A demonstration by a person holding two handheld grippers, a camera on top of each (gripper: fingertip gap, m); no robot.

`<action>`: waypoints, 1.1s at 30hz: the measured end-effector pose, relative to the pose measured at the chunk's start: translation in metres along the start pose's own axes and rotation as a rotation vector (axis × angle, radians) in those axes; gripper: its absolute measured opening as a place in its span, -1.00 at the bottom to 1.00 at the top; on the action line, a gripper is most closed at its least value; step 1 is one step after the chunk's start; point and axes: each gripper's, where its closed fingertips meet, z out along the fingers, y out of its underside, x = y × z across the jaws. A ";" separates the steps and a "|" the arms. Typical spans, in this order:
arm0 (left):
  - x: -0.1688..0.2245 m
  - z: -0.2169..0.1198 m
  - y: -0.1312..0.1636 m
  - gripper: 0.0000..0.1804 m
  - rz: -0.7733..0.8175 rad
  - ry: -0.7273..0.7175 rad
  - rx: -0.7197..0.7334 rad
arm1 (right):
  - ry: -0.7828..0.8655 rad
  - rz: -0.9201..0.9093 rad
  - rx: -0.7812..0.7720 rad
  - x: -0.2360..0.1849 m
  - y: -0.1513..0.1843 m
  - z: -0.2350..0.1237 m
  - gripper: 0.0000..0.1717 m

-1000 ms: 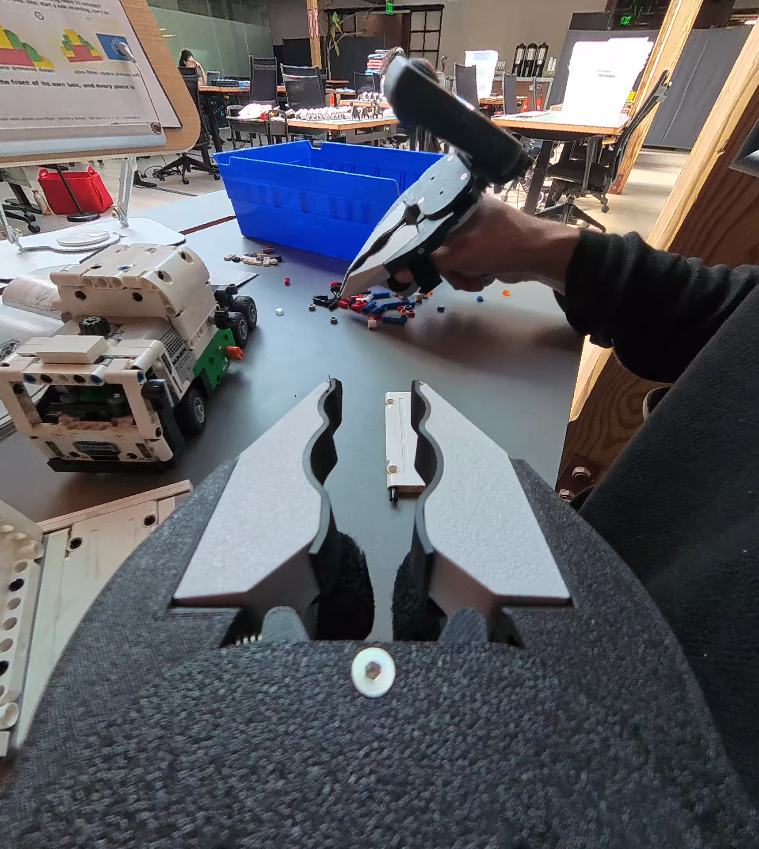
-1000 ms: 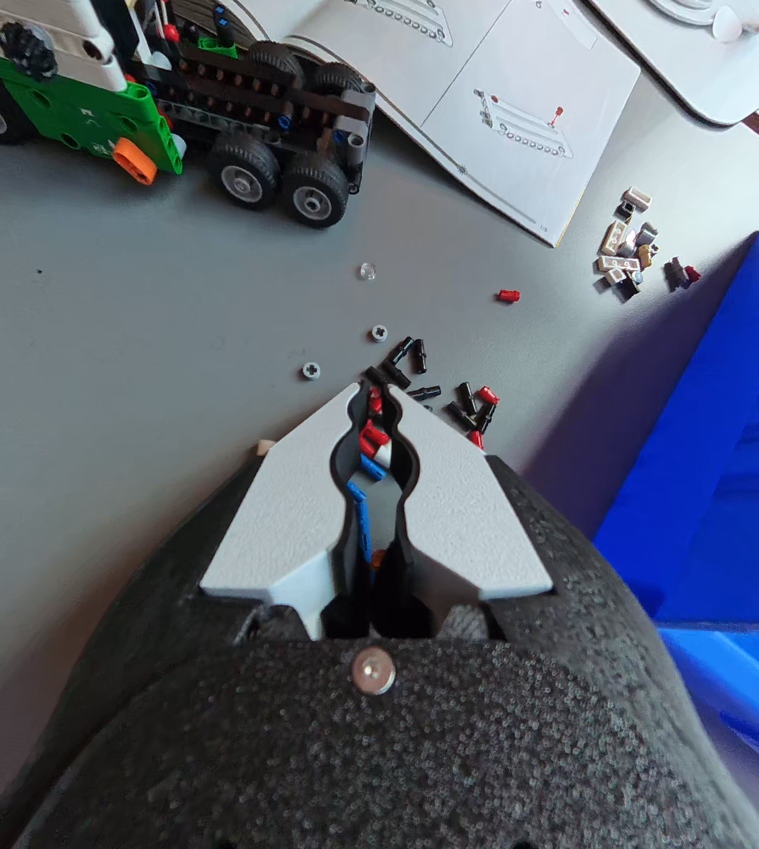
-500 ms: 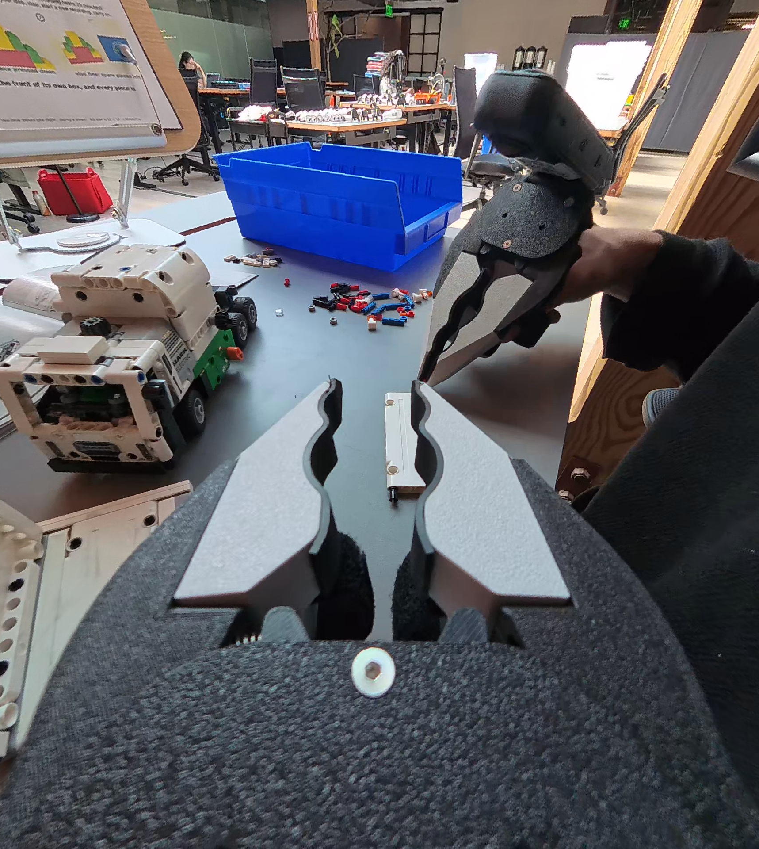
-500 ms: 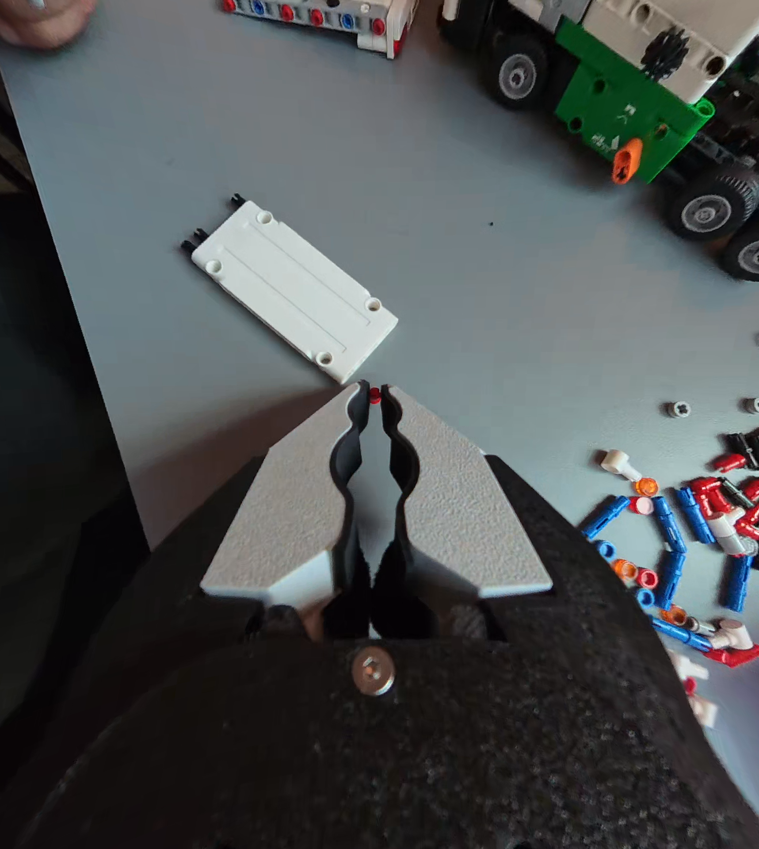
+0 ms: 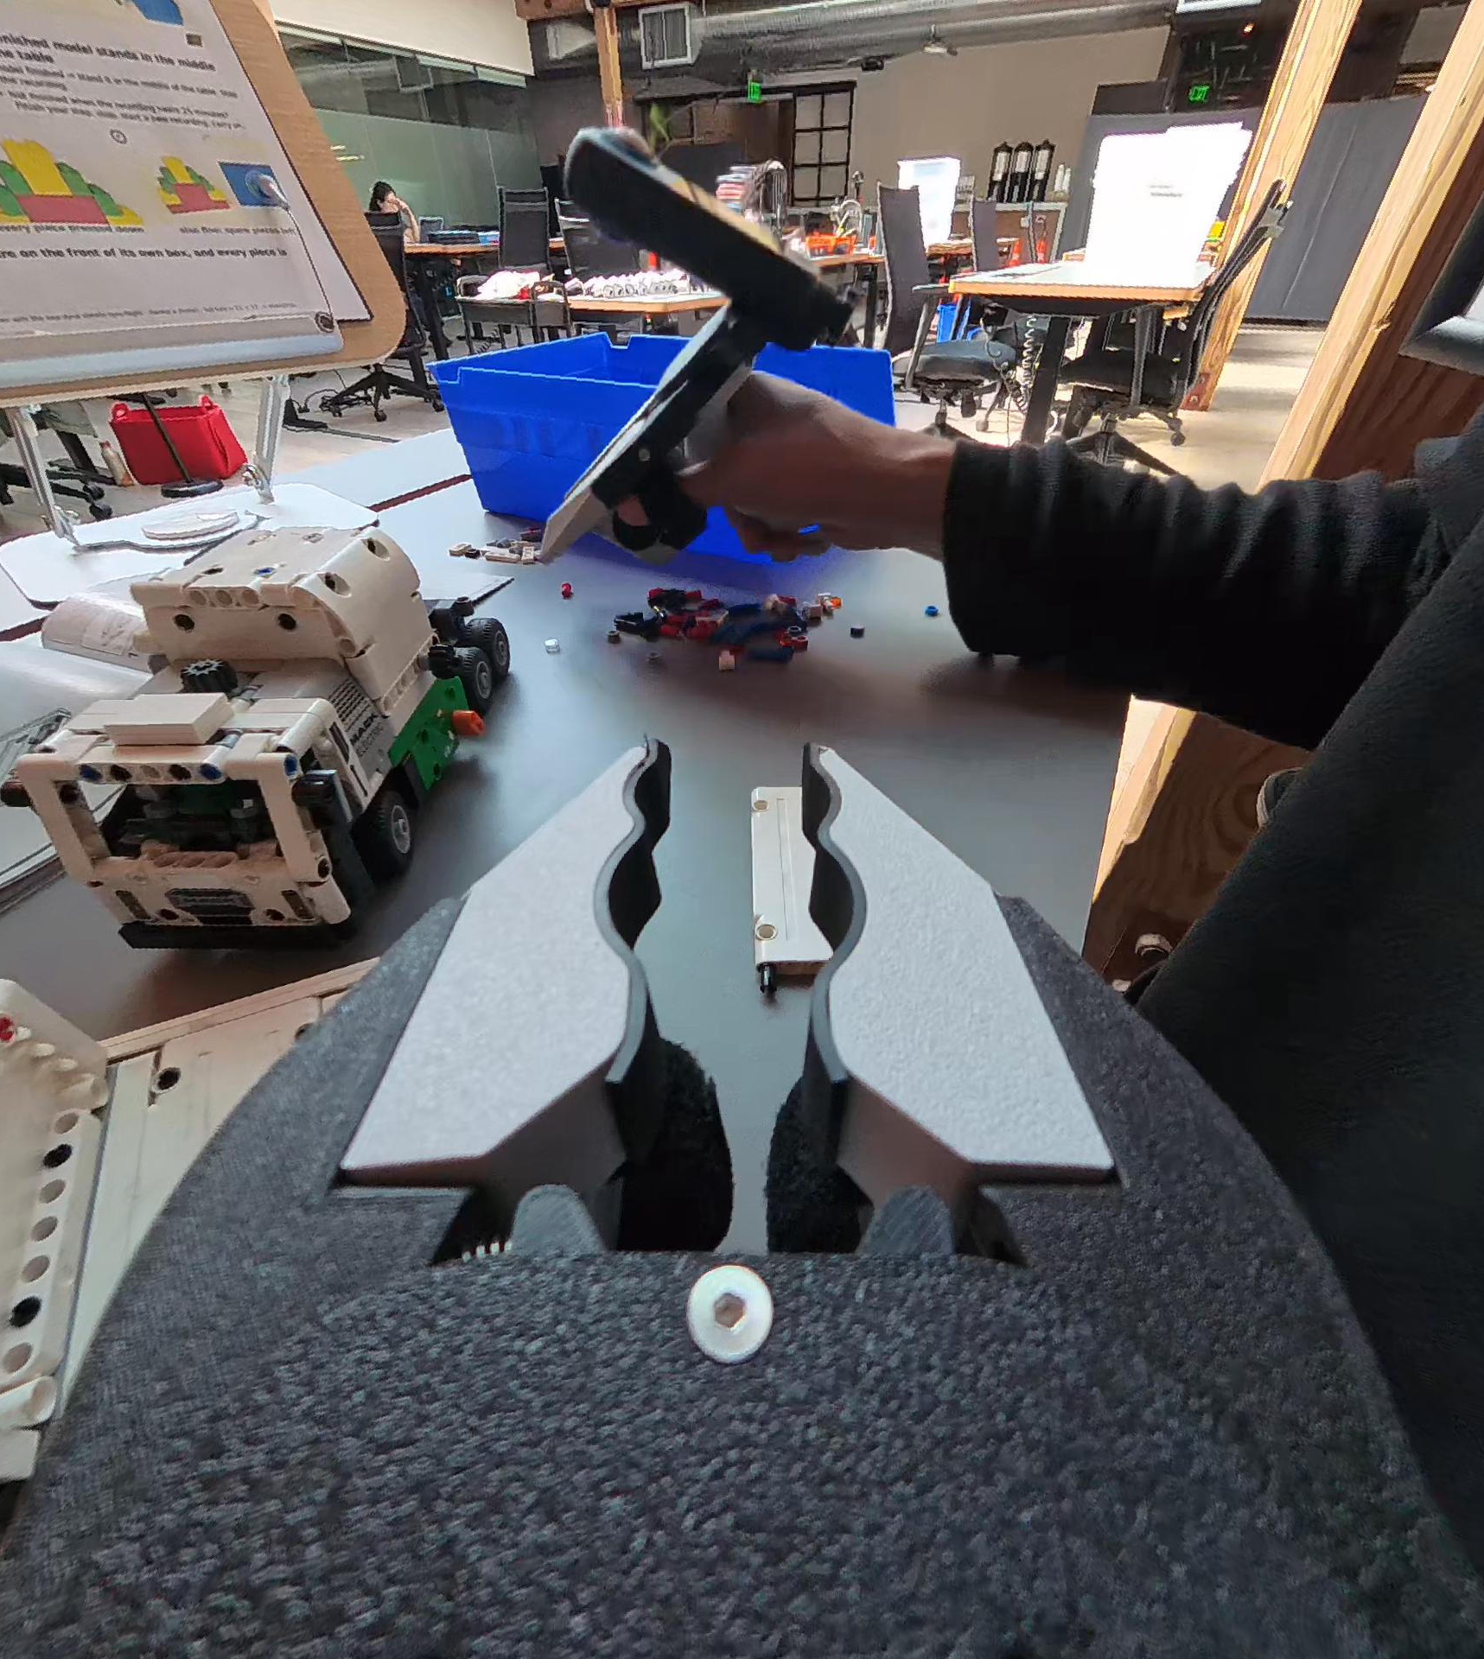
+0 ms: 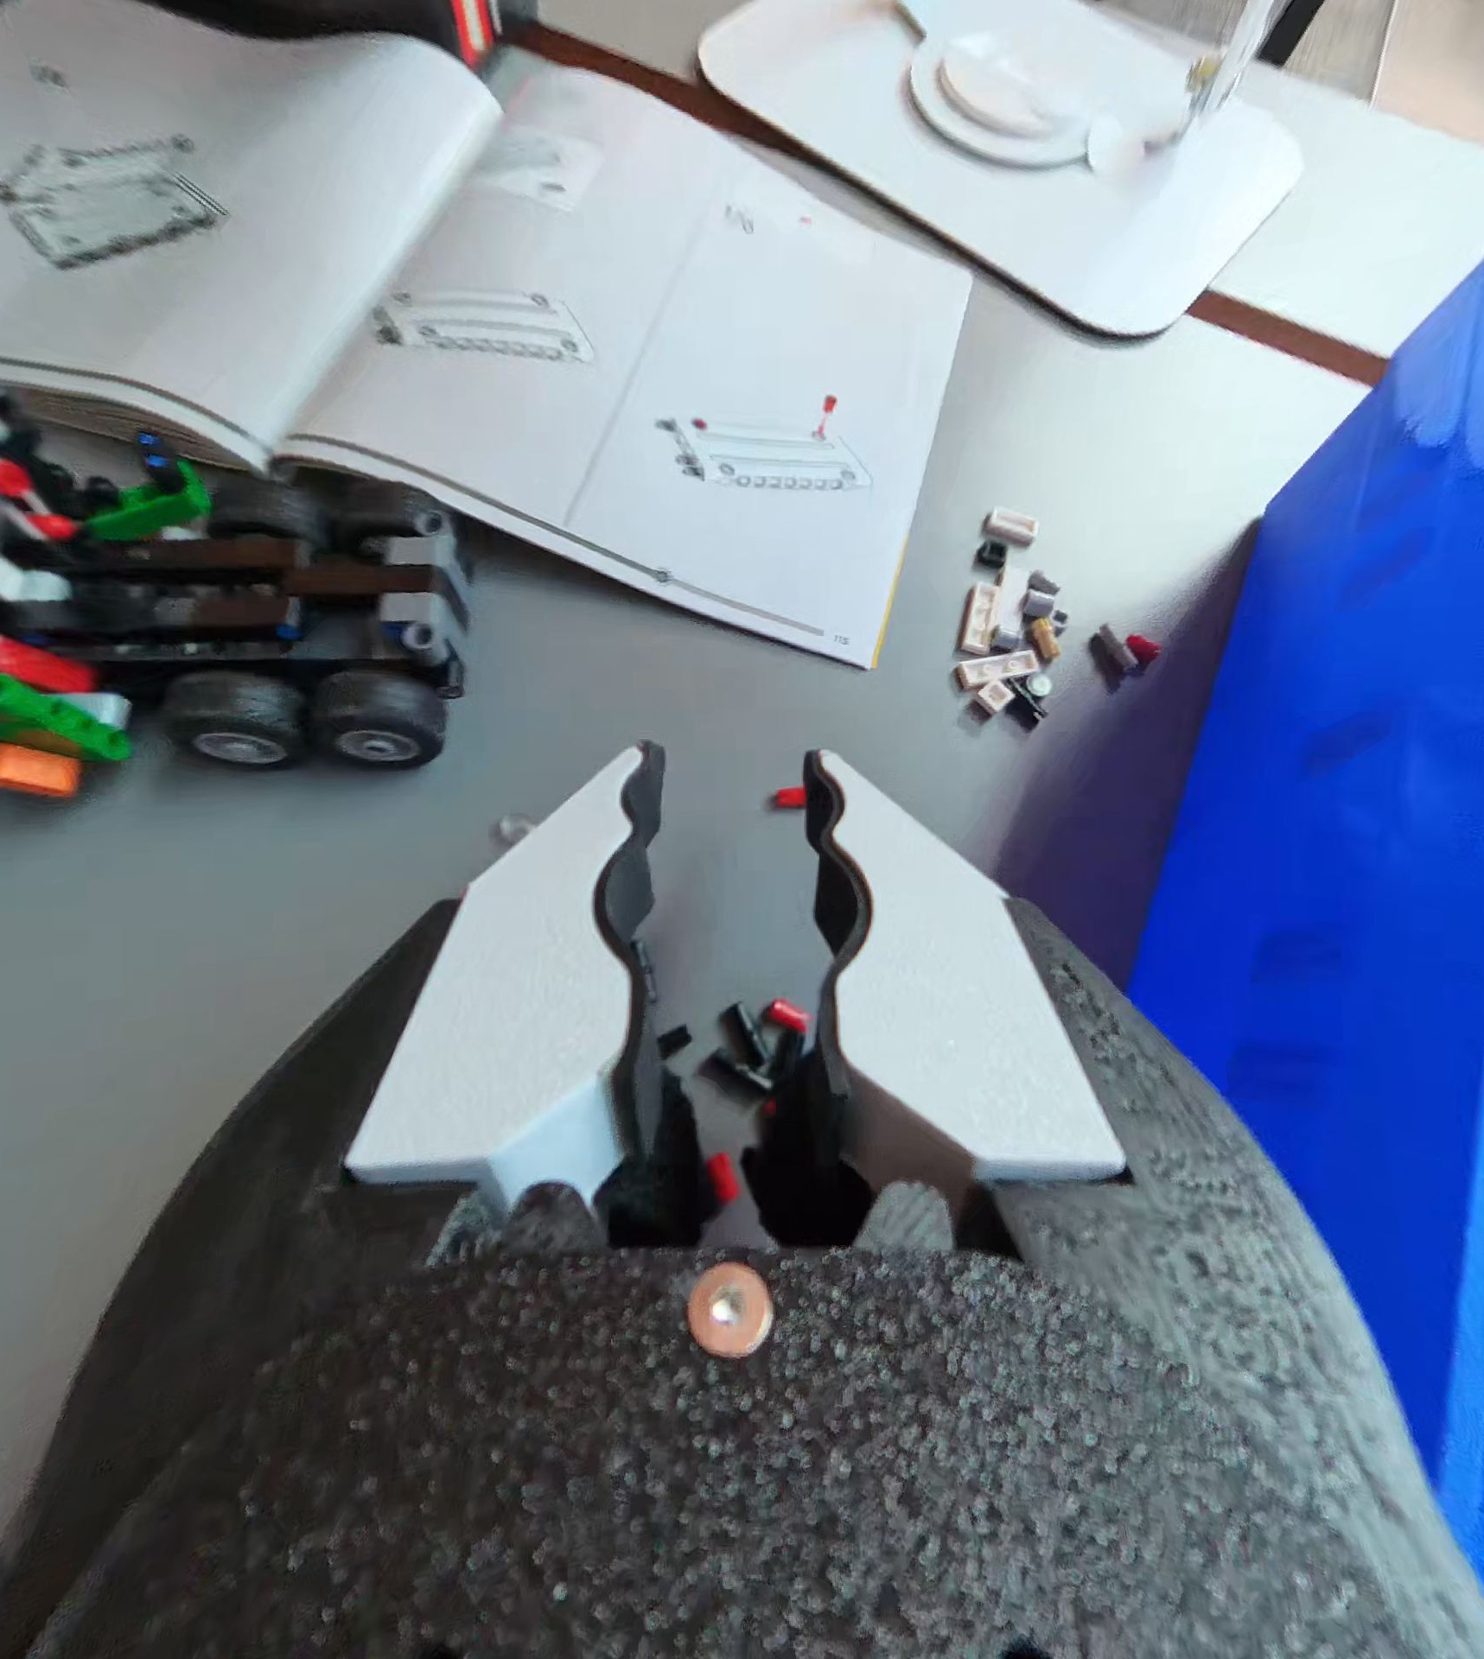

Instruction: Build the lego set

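1. The left gripper [image 5: 733, 763] hung low over the dark table [image 5: 944, 745], its jaws apart and holding nothing; a white flat panel [image 5: 778, 875] lay on the tabletop below, at about 1 o'clock from the gap and partly behind the right finger
2. The right gripper [image 6: 733, 772] was tilted down with jaws apart and nothing held; a small red pin [image 6: 790, 795] lay on the table just beside its right fingertip, at 3 o'clock of the gap
3. Judged from this, closing well on so small a pin would need the tips centred on it and kept low, since the loose black and red pins [image 6: 756, 1041] beneath the jaws could be nudged
4. Only the left view showed the hand [image 5: 810, 467] on the right gripper, the toy truck's cab [image 5: 208, 790] and the pile of coloured pins [image 5: 720, 624]
5. Only the right view showed the open instruction booklet [image 6: 540, 359], the tan pieces [image 6: 1003, 619] at 1 o'clock and the blue bin's wall [image 6: 1393, 808] at 3 o'clock
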 end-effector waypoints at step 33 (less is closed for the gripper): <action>-0.006 0.002 0.001 -0.70 -0.074 0.018 -0.011 | -0.359 -0.266 0.051 -0.121 0.033 -0.070 -0.91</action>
